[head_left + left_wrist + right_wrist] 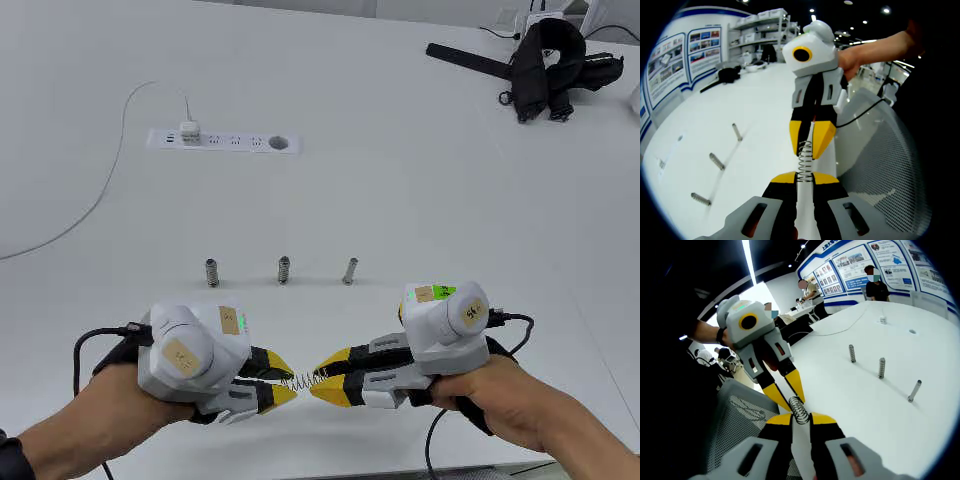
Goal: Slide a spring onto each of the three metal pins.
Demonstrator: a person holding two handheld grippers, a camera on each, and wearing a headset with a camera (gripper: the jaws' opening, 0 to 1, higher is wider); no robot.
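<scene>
The thin coiled steel spring hangs in the air over the near part of the white desk. It is stretched level between the left tongs and the right tongs. Each pair is pressed together on one end of the spring, as both gripper views bear out.

Well beyond it, three short upright metal pins stand in a row. The left pin and the middle pin each already wear a coil, while the right pin is bare. Two of three look done, and this spring is presumably meant for the last.

Both grippers lie level, tip to tip and pointing at each other. The left hand and the right hand grip them from behind, low in front of the person.
</scene>
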